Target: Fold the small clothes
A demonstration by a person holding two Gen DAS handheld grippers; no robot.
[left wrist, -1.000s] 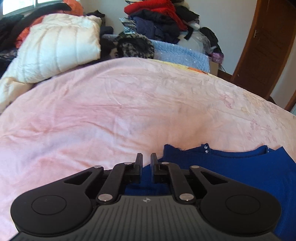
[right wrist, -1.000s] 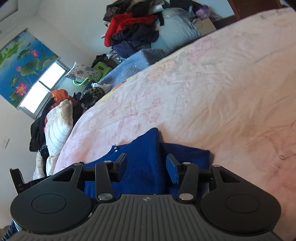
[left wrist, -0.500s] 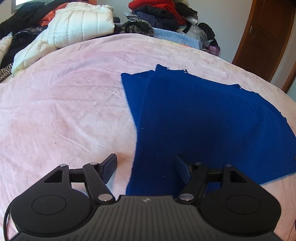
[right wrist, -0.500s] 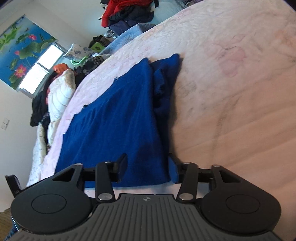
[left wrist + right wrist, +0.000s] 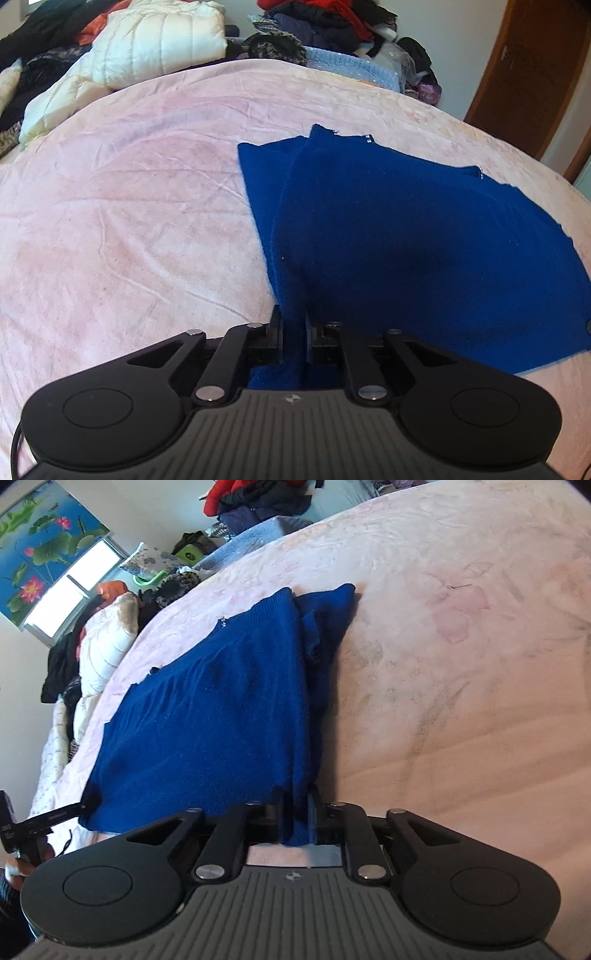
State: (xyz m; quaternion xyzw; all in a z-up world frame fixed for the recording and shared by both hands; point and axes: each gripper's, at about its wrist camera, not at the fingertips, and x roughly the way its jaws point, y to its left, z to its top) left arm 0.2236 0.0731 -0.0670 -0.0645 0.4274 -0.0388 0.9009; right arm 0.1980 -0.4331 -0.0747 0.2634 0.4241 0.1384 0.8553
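A dark blue knit garment (image 5: 406, 236) lies flat on the pink bedsheet (image 5: 129, 221), with its sides folded in. My left gripper (image 5: 293, 328) is shut on the garment's near left corner. In the right wrist view the same garment (image 5: 207, 716) stretches away from me, and my right gripper (image 5: 295, 808) is shut on its near right corner. The left gripper (image 5: 85, 801) shows there at the far left edge, pinching the other near corner.
A white puffy jacket (image 5: 155, 40) and piles of clothes (image 5: 332, 26) lie at the far side of the bed. A wooden door (image 5: 535, 74) is at the right. A window (image 5: 70, 590) with a lotus blind is at the left. Bare sheet (image 5: 461, 664) lies right of the garment.
Both grippers were open over the garment's near edge half a second ago; both have now closed on its near corners. A second ago they were at the garment's far end.
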